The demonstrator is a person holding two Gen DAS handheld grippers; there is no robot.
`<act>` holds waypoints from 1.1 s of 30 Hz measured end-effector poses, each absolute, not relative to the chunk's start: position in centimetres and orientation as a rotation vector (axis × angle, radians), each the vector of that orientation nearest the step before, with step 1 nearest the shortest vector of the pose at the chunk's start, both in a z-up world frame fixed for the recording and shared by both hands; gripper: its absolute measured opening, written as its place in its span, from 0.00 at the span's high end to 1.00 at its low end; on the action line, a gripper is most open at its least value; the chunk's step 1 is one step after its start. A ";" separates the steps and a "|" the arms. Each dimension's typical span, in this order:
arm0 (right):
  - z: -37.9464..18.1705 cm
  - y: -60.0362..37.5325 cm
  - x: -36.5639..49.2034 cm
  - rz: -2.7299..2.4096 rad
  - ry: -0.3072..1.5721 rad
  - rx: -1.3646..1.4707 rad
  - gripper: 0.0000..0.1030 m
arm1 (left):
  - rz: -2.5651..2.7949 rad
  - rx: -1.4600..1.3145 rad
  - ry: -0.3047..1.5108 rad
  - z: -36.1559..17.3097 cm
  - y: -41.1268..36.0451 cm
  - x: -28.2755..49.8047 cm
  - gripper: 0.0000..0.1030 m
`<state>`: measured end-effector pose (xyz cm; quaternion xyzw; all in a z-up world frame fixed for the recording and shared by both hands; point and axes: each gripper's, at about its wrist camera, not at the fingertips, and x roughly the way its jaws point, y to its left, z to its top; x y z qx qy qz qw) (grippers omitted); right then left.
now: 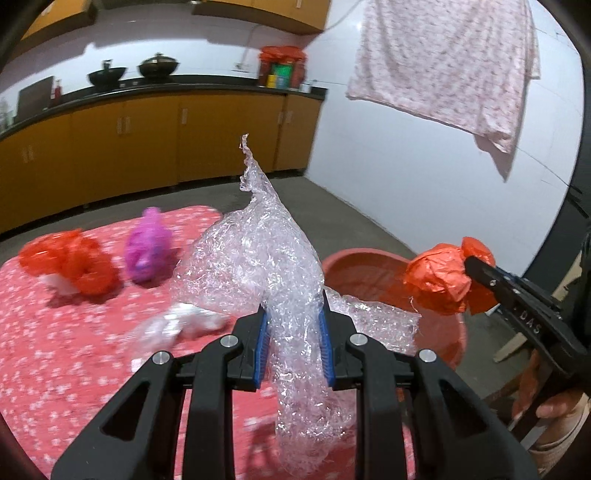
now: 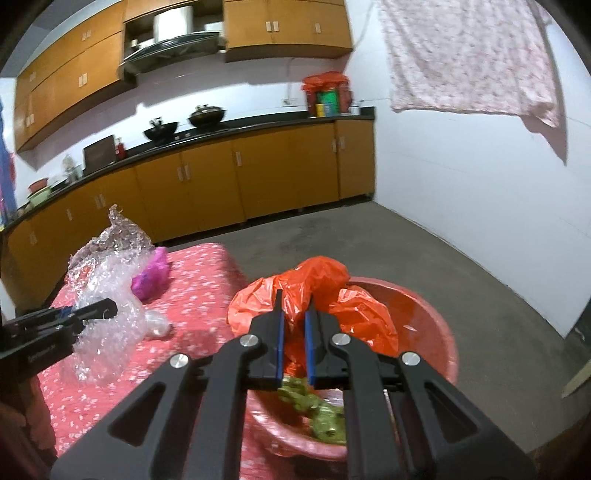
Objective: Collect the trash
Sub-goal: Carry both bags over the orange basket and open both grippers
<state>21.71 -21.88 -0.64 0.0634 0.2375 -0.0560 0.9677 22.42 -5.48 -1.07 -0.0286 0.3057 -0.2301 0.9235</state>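
The left gripper (image 1: pixel 293 326) is clamped on a crumpled sheet of clear bubble wrap (image 1: pixel 258 254), its blue pads (image 1: pixel 263 332) pressing the plastic from both sides. The wrap runs lengthwise through the jaws: one twisted end points up and away toward the cabinets, the other hangs down below the fingers, so its long axis stands nearly upright, leaning a little to the left. The right gripper (image 2: pixel 294 328) is closed tight on a bunched orange plastic bag (image 2: pixel 314 295), which bulges forward beyond the fingertips above the red basin (image 2: pixel 436 332); green scraps (image 2: pixel 317 410) lie inside the basin.

Both loads hang over a table covered with a pink flowered cloth (image 1: pixel 55 350). On that cloth lie another orange bag (image 1: pixel 74 266), a purple bag (image 1: pixel 147 247) and a small white wad (image 1: pixel 177 321). The basin stands just beside the table's edge, on a grey concrete floor (image 2: pixel 406 240). Beyond run yellow-brown lower cabinets (image 2: pixel 221 177) under a dark counter with two black woks (image 2: pixel 184 123), upper cabinets (image 2: pixel 288 26) above. A pale flowered garment (image 1: pixel 443 66) hangs before the white wall (image 2: pixel 461 184)
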 end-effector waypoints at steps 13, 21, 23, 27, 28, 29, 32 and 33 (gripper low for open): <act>-2.0 -27.7 21.7 -0.213 0.471 0.200 0.90 | -0.602 -0.038 0.681 -3.0 -13.2 23.8 0.77; -3.2 -29.3 22.5 -0.229 0.474 0.253 0.90 | -0.637 -0.007 0.705 -3.9 -16.2 24.4 0.77; -3.3 -29.2 22.7 -0.228 0.471 0.255 0.90 | -0.642 0.000 0.709 -4.1 -16.7 24.5 0.77; -3.4 -29.4 22.9 -0.226 0.462 0.260 0.90 | -0.650 0.004 0.719 -4.4 -17.6 24.9 0.77; -3.4 -29.4 22.9 -0.226 0.460 0.261 0.90 | -0.652 0.005 0.721 -4.5 -17.7 25.0 0.77; -3.4 -29.5 23.0 -0.226 0.458 0.263 0.90 | -0.653 0.005 0.725 -4.7 -17.8 25.0 0.77; -3.4 -29.7 23.2 -0.221 0.453 0.272 0.90 | -0.653 0.009 0.734 -5.1 -18.0 25.3 0.77; -3.4 -29.8 23.2 -0.218 0.452 0.272 0.90 | -0.650 0.010 0.738 -5.2 -18.0 25.3 0.77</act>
